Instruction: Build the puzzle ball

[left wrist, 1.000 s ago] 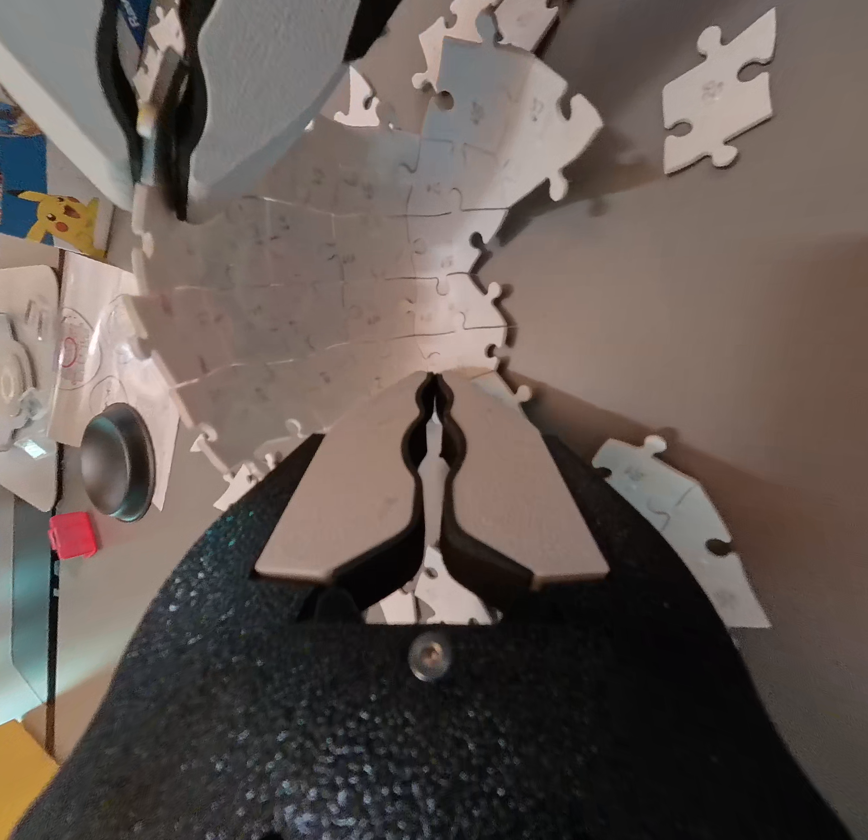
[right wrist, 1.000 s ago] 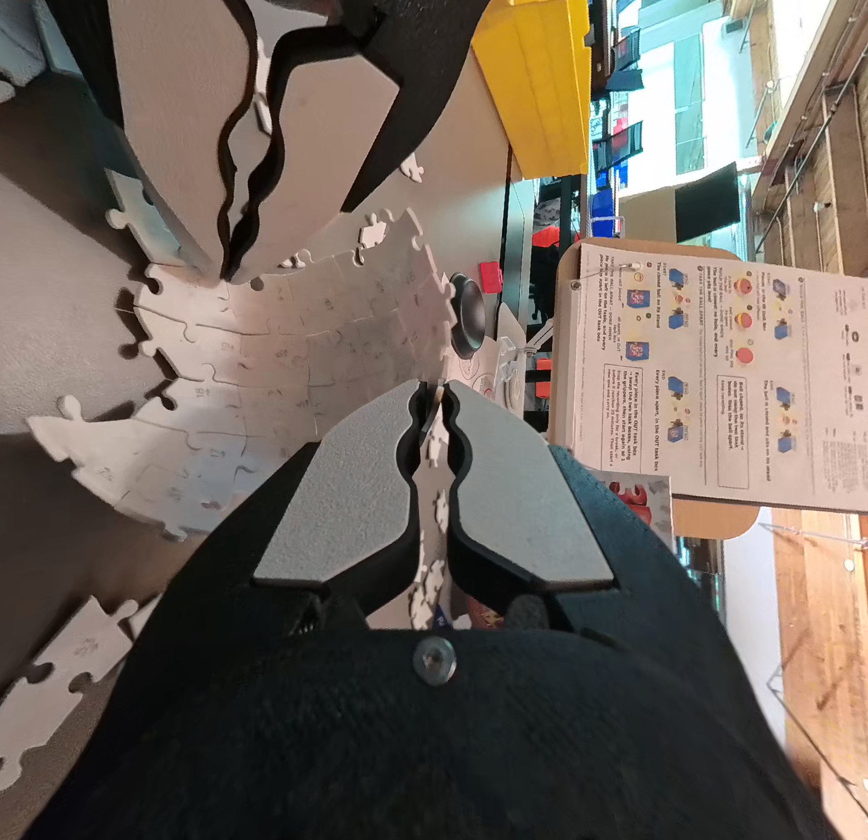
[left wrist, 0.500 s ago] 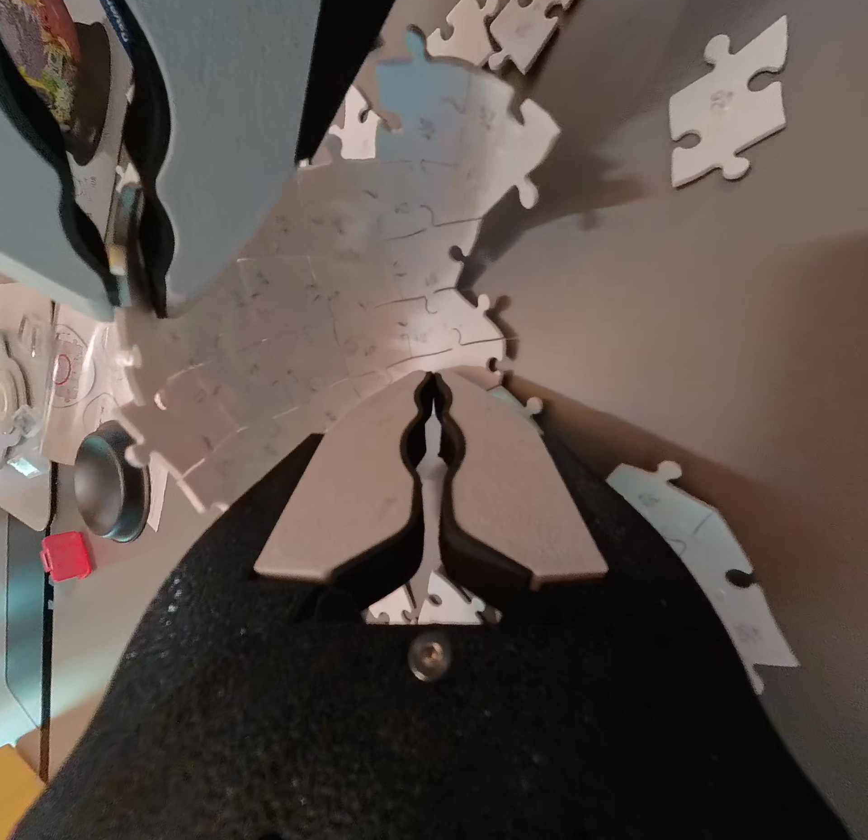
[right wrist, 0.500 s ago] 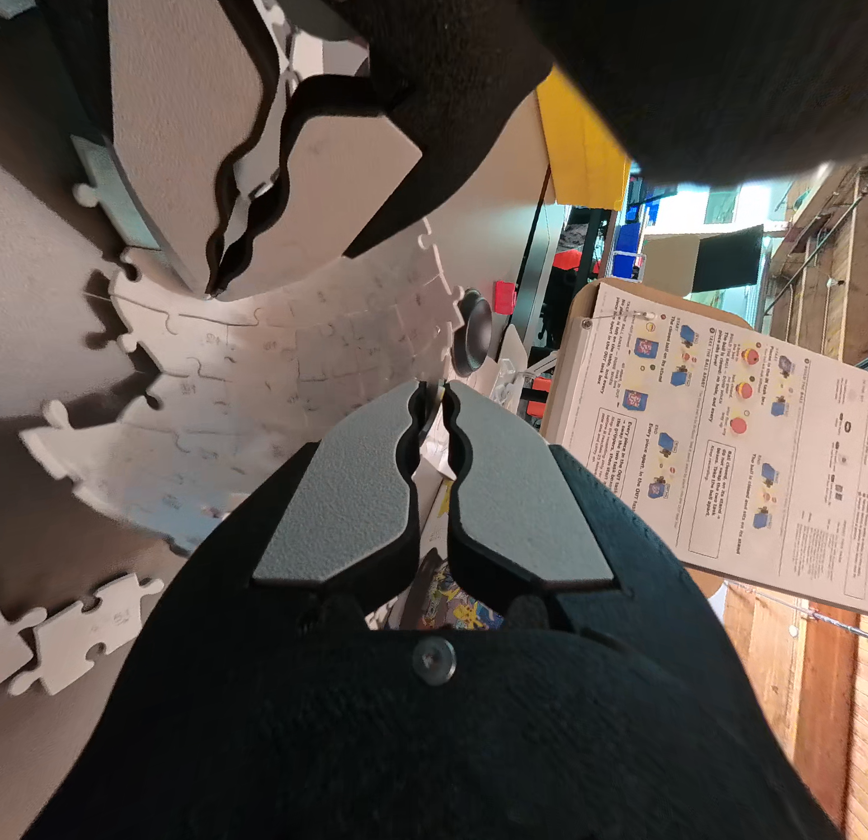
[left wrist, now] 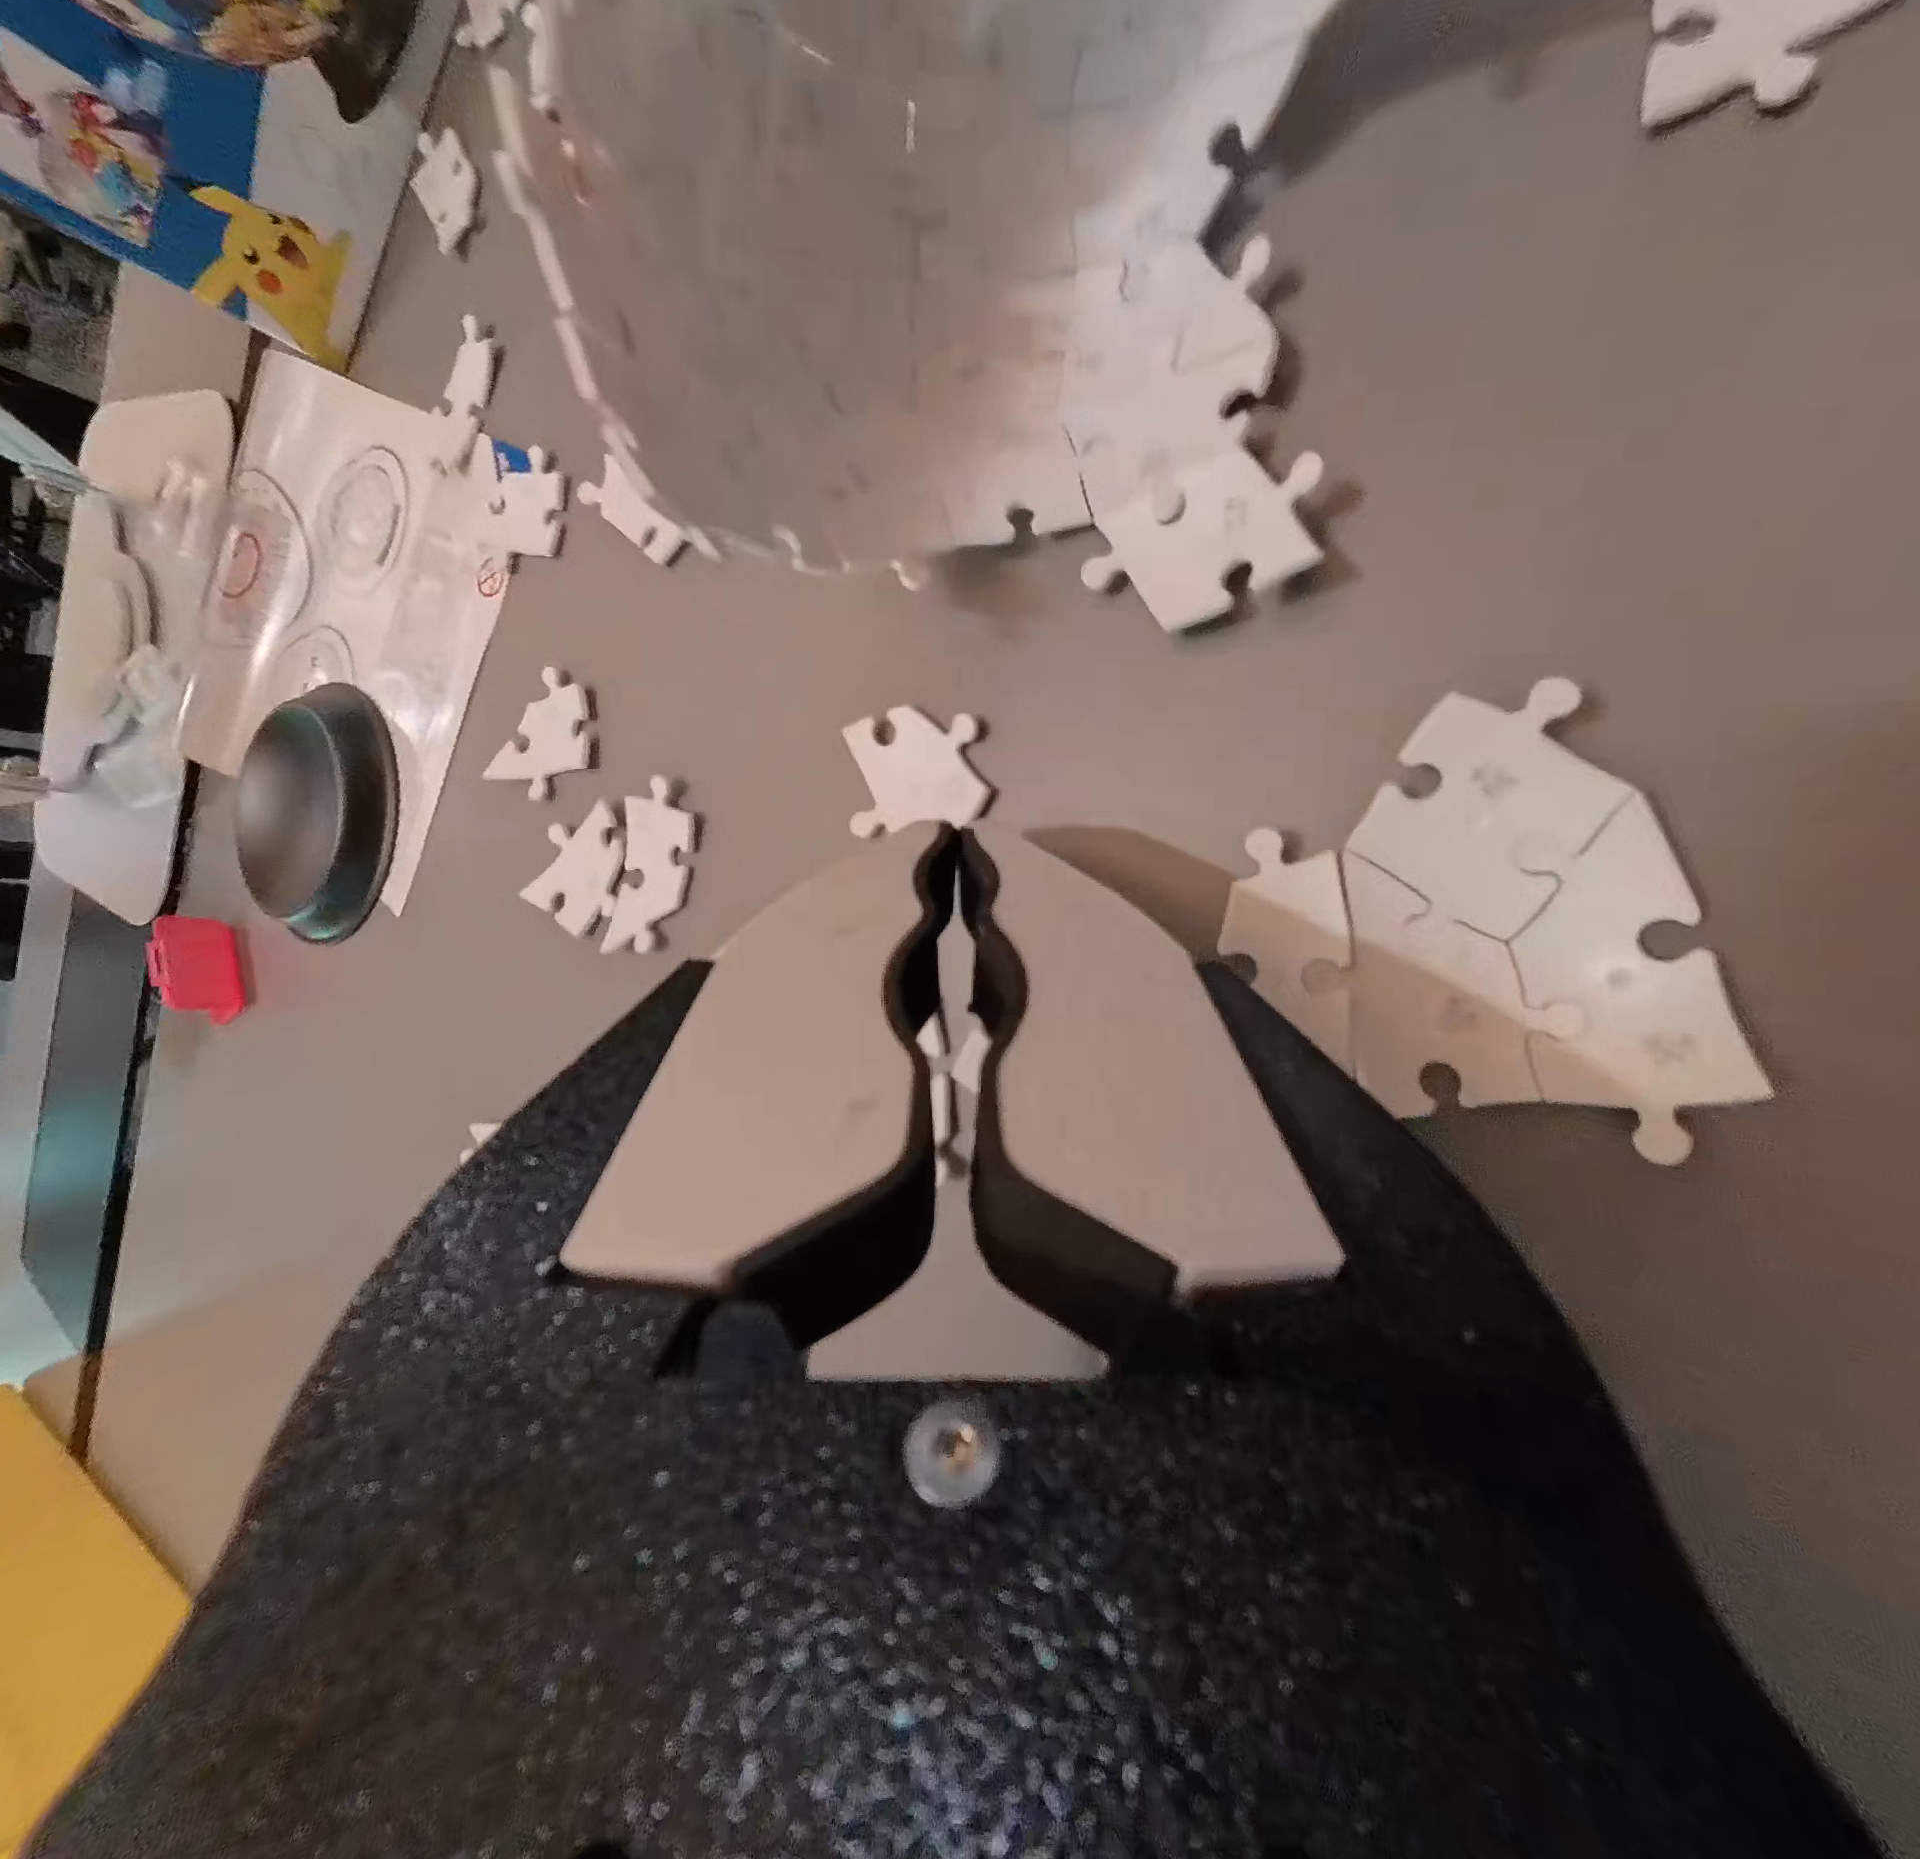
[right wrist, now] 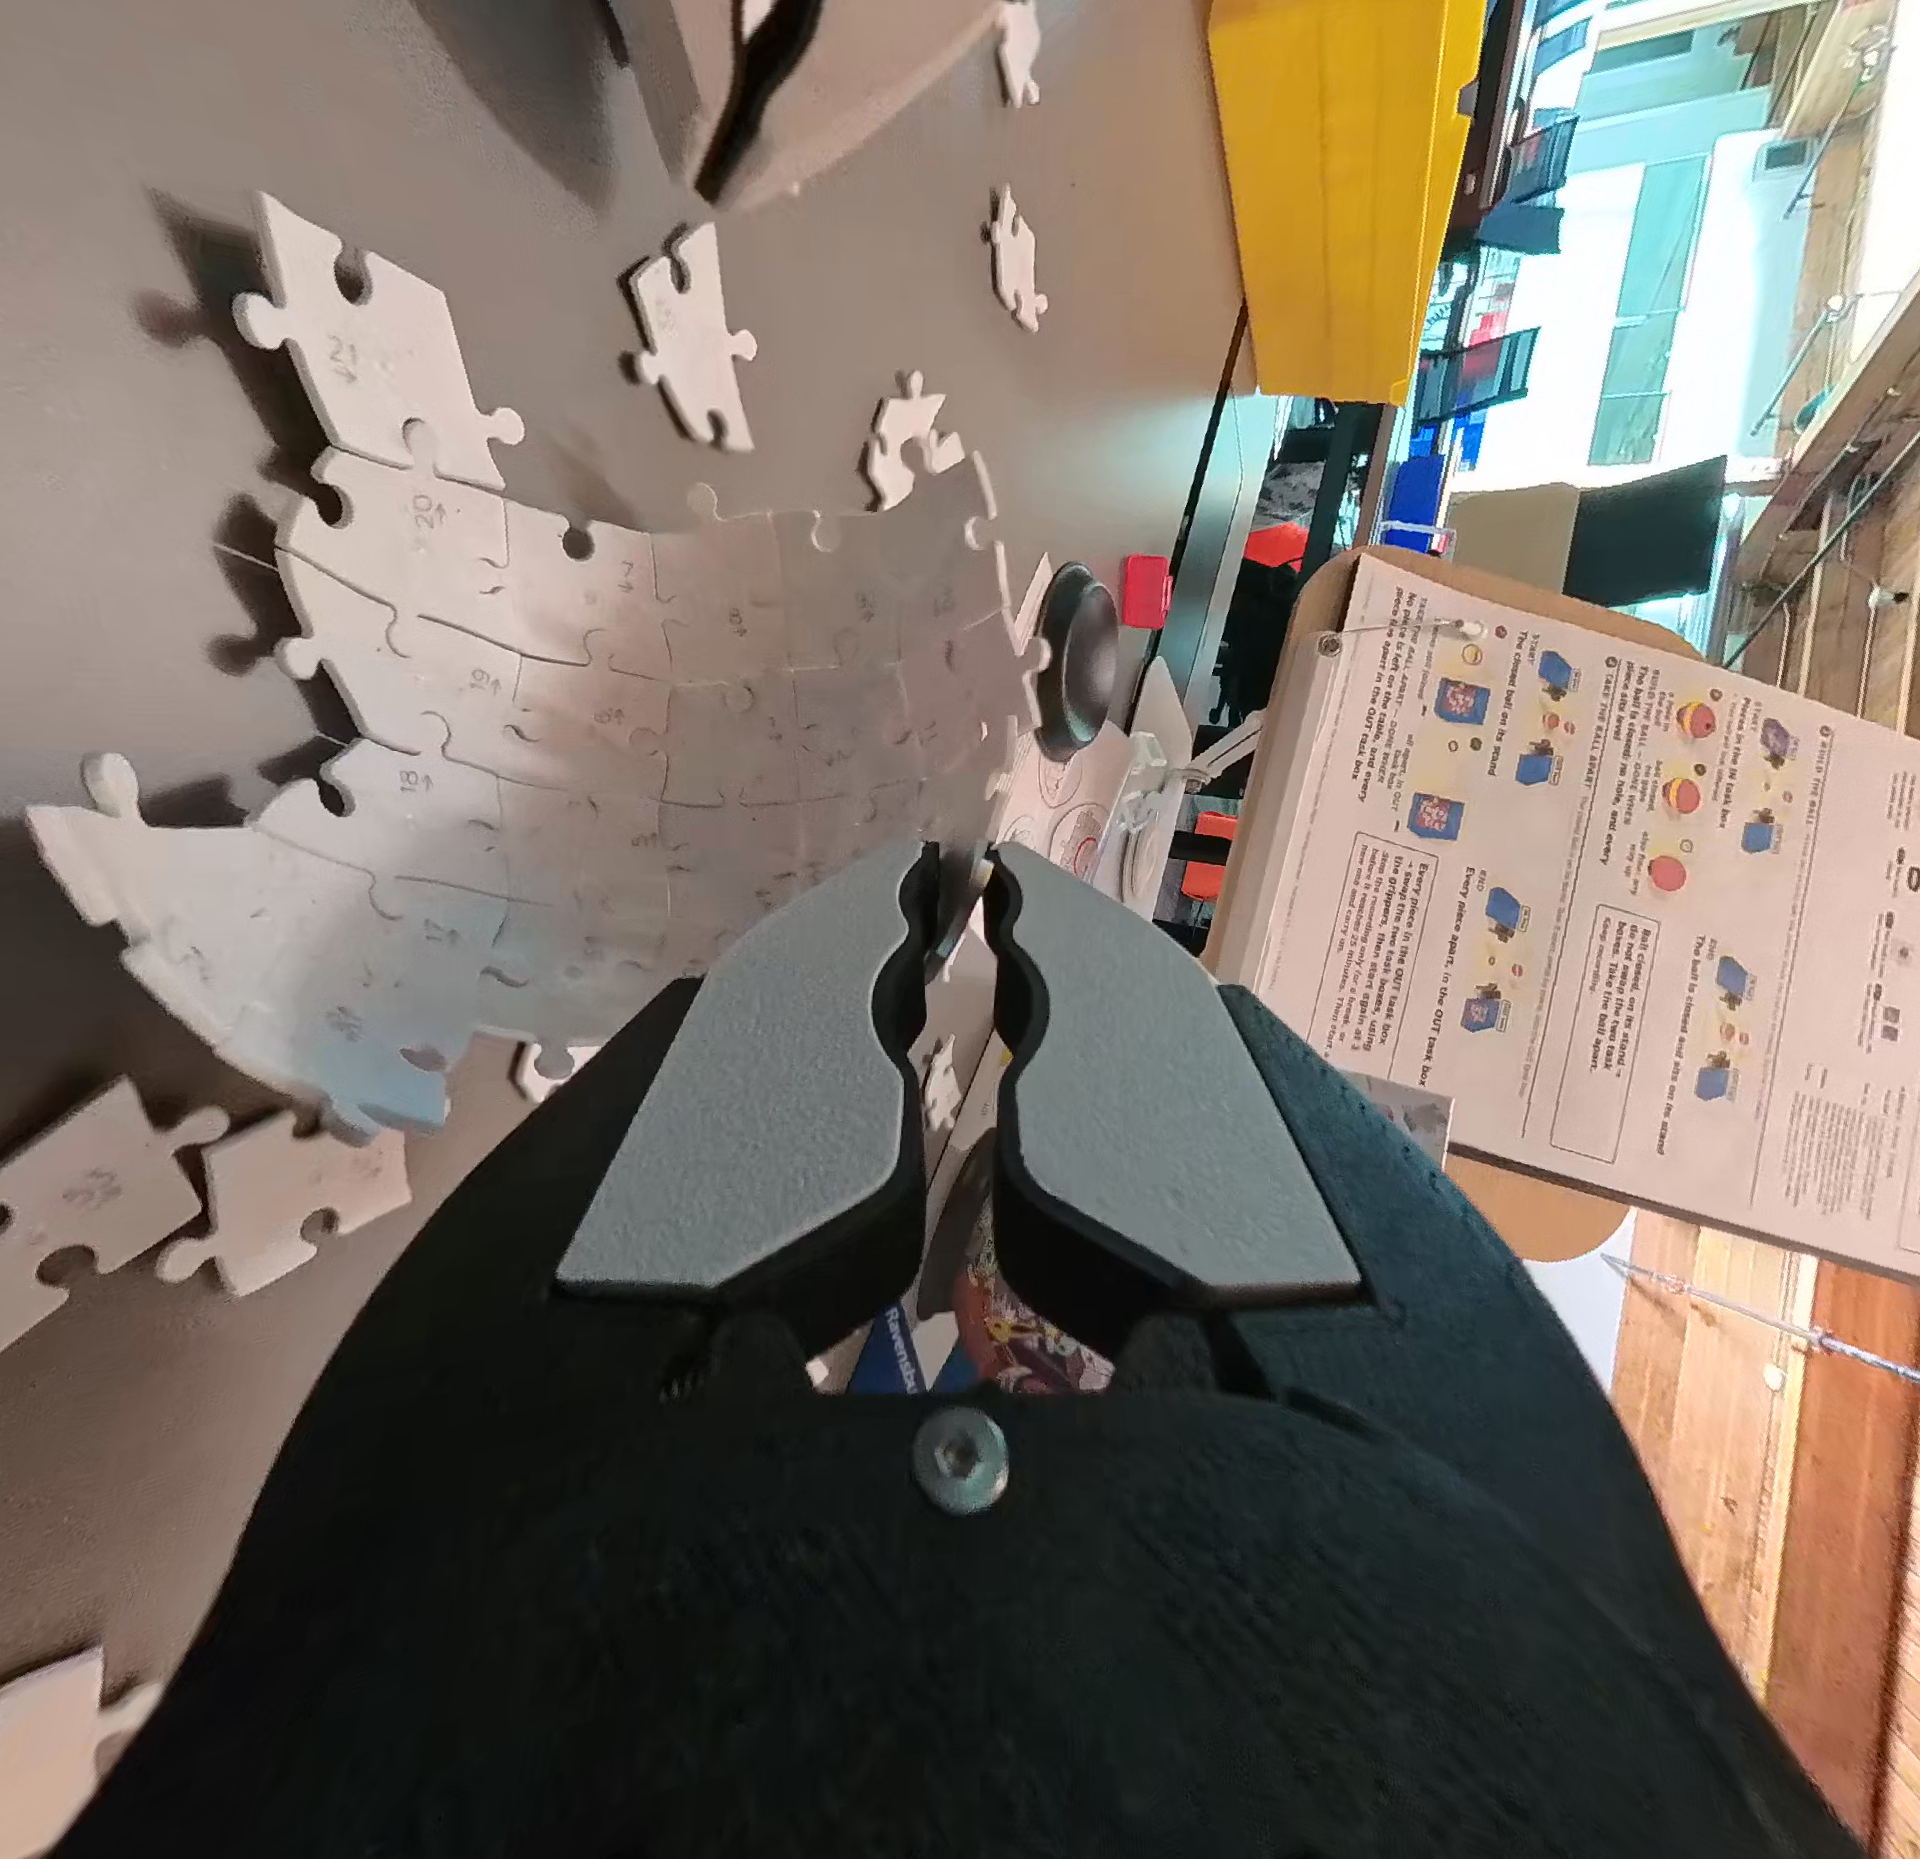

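Puzzle shell (right wrist: 644,729) blurs in left wrist view only.

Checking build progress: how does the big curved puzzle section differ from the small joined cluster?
The curved puzzle section joins many pieces into a bowl, edge pinched by the right gripper; the small cluster has few, lying ungripped on the table. Both show white backs.

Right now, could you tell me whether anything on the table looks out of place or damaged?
Nothing looks damaged. The curved puzzle section is only part-built, with a ragged edge, and loose pieces lie scattered face-down on the grey table, as expected mid-assembly.
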### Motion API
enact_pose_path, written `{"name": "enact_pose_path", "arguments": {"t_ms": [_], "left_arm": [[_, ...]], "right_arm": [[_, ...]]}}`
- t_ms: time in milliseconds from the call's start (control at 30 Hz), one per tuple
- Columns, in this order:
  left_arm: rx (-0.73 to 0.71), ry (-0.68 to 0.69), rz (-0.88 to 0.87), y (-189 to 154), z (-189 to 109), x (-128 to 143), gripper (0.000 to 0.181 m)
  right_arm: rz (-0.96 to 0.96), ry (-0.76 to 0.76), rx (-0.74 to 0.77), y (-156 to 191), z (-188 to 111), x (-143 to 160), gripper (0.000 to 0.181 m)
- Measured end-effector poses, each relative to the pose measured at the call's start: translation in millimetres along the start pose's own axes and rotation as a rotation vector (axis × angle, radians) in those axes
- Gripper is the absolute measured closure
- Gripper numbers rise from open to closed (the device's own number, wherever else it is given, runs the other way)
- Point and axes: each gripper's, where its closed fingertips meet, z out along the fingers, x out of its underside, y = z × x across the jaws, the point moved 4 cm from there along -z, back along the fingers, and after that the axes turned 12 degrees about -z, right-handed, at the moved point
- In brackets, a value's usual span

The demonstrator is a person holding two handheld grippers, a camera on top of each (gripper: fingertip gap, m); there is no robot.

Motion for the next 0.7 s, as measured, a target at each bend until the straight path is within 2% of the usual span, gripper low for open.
{"name": "enact_pose_path", "arguments": {"t_ms": [33,167,367,700], "left_arm": [[-0.001,-0.008,0.020,-3,1,-3,0.181],[0.038,-0.133,0.092,-22,4,-33,0.181],[0.015,-0.131,0.205,-32,22,-55,0.181],[0.018,-0.040,0.284,-37,39,-49,0.181]], "right_arm": [[-0.005,0.001,-0.001,0,-2,0,0.174],[-0.049,0.011,0.018,-3,-4,-8,0.174],[-0.090,0.020,0.048,-9,-4,-19,0.175],[-0.033,-0.009,0.074,-9,-5,-22,0.176]]}}
